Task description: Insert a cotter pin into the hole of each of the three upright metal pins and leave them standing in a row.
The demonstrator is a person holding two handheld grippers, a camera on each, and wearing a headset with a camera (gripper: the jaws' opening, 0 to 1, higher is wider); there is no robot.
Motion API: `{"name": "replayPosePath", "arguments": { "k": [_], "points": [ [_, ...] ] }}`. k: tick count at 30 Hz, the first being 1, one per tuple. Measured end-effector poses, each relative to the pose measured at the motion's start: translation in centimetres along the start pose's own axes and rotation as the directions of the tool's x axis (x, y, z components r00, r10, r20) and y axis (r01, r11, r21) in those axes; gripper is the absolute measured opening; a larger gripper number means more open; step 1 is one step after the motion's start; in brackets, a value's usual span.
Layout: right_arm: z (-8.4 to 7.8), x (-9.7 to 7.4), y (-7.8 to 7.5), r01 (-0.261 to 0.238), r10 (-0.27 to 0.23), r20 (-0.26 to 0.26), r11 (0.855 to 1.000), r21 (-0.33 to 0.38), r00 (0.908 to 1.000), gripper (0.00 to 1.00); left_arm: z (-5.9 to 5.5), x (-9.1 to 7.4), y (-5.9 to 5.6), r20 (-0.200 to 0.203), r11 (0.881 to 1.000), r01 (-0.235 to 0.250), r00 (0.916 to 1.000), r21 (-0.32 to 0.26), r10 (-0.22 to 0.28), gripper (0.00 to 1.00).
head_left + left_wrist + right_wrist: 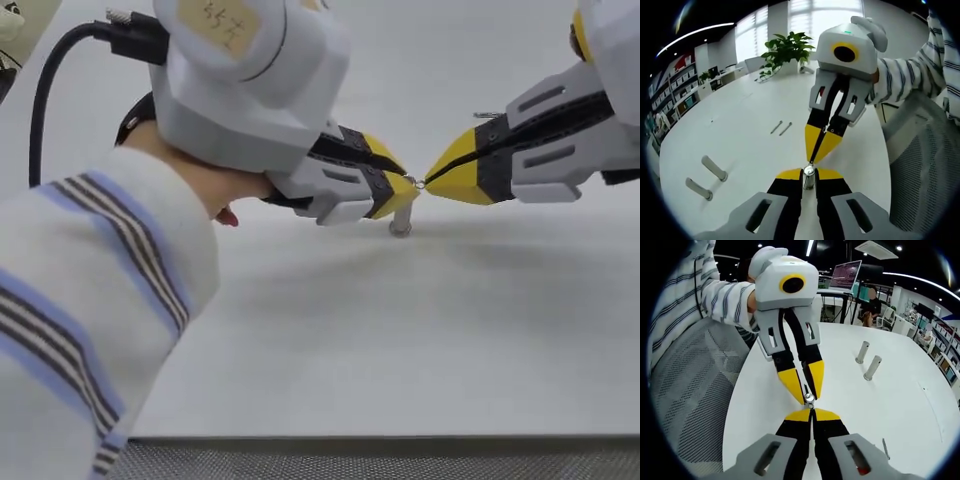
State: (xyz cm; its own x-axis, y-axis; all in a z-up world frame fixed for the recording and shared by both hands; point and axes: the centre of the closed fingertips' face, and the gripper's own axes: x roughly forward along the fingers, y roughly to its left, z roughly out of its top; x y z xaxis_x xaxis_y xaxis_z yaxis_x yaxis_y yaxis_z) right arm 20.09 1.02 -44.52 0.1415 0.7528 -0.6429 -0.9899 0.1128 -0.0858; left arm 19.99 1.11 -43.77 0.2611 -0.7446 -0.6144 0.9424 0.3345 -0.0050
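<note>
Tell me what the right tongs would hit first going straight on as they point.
The metal pin held by the left tongs, right at the tips of the right tongs; their cotter pin seems nearly touching it.

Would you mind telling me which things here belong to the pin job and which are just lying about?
Job: metal pin in left gripper; cotter pin in right gripper; two standing pins; loose cotter pins.
Lying about: potted plant; monitor; mesh chair.
</note>
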Motion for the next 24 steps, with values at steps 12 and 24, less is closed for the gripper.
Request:
{"name": "replayPosePath", "arguments": {
  "k": [12, 24],
  "points": [
    [-0.5, 0.0, 0.5, 0.023, -0.024, 0.013, 0.997, 0.071, 0.9996, 0.08, -0.8, -0.5, 0.1, -0.01, 1.0, -0.003, 0.9999, -0.014, 0.003, 0.06],
    [-0.3, 1.6, 1.2, 0.005, -0.02, 0.083, 0.983, 0.182, 0.9964, 0.12, -1.6, -2.6, -0.2, 0.083, 0.992, -0.014, 0.9962, -0.126, 0.025, 0.38]
  ]
}}
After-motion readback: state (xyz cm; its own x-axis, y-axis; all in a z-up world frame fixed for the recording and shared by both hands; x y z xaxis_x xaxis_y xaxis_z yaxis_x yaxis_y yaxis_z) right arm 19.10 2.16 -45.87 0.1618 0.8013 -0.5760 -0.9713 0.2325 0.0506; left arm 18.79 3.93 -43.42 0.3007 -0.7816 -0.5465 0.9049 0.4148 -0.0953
